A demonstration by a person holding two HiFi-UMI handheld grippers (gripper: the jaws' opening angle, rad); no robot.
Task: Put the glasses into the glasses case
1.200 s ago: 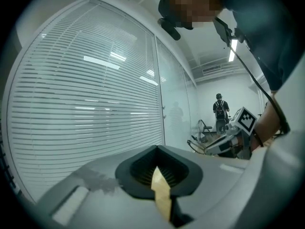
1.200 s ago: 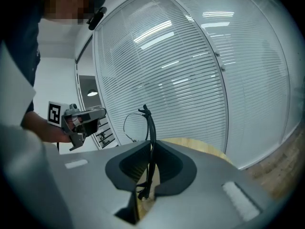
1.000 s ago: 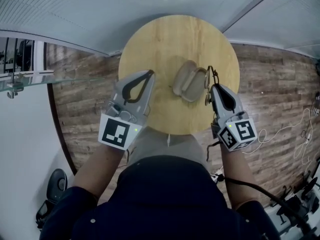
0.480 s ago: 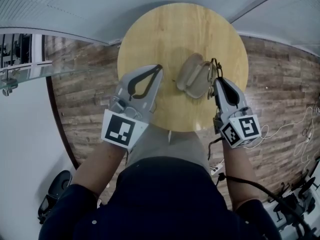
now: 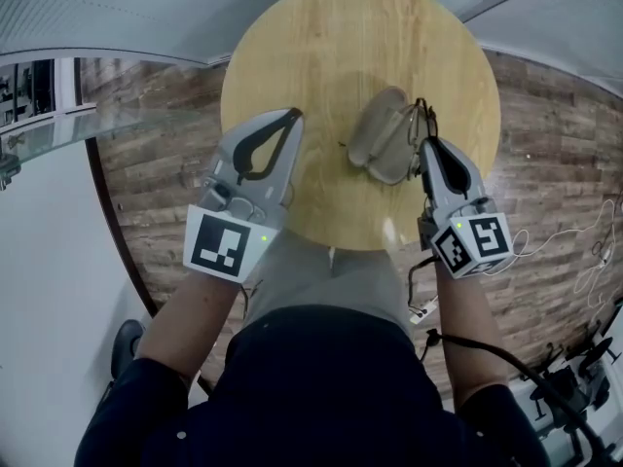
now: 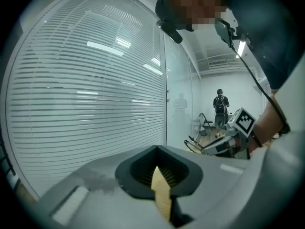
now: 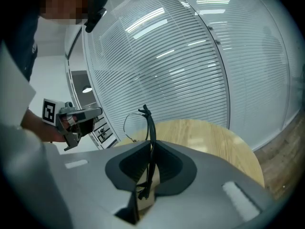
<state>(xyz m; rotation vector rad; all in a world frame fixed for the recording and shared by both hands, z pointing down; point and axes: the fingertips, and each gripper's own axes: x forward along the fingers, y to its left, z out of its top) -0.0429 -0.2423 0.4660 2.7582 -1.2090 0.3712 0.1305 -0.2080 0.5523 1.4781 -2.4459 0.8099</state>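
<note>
Step in hand: judged to be the laying of the glasses into the open case; not yet done.
Right gripper [image 5: 425, 146]: closed on the thin dark wire-framed glasses [image 7: 150, 128], which are pinched at the folded temples with the lens rim standing up beyond the jaw tips.
Glasses' place: held at the right edge of the beige, open clamshell glasses case [image 5: 378, 139]; contact with it cannot be told.
Case: lying opened flat on the round pale wooden table [image 5: 321, 47], near its right side.
Left gripper [image 5: 290, 118]: jaws together, nothing between them, held well to the left of the case.
Doing it well: the frame should be tipped flat and centred over the hollow half before the grip is eased.
Risk: the light case may be pushed aside, so it could be steadied by the left gripper.
</note>
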